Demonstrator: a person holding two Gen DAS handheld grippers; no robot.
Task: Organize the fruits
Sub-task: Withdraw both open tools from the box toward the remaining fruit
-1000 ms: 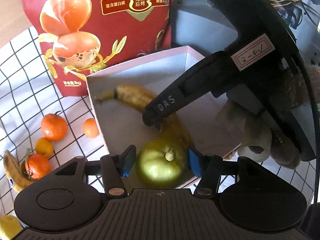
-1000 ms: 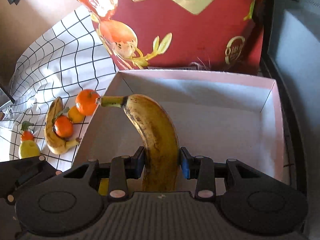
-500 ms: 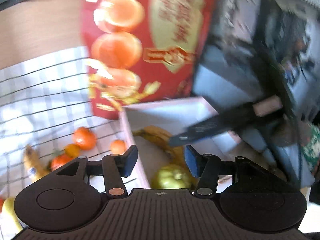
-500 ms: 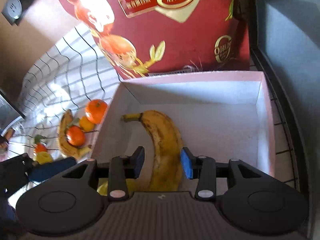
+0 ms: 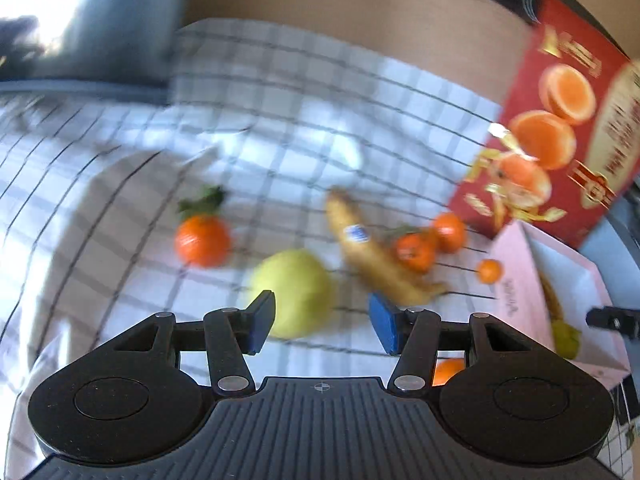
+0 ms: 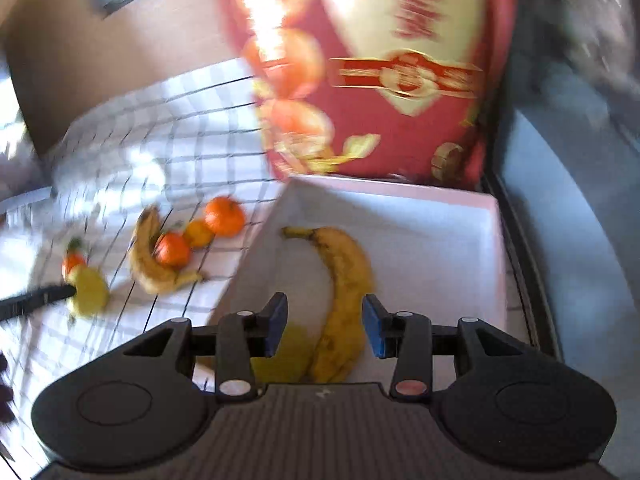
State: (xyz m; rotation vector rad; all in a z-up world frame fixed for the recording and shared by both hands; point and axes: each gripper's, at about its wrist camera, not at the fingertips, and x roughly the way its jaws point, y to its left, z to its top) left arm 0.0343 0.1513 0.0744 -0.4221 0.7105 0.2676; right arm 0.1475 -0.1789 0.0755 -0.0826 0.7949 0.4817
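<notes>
Two tongs, both spread wide and gripping nothing: our left tongs [image 5: 322, 322] over the yellow pear [image 5: 294, 292] on the table, right tongs [image 6: 324, 330] over the boxed banana [image 6: 344, 300].

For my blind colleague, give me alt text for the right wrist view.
The open right gripper hangs over a pale box holding a spotted banana and a green fruit. To its left, another banana, tangerines and a yellow fruit lie on a checked cloth.
</notes>
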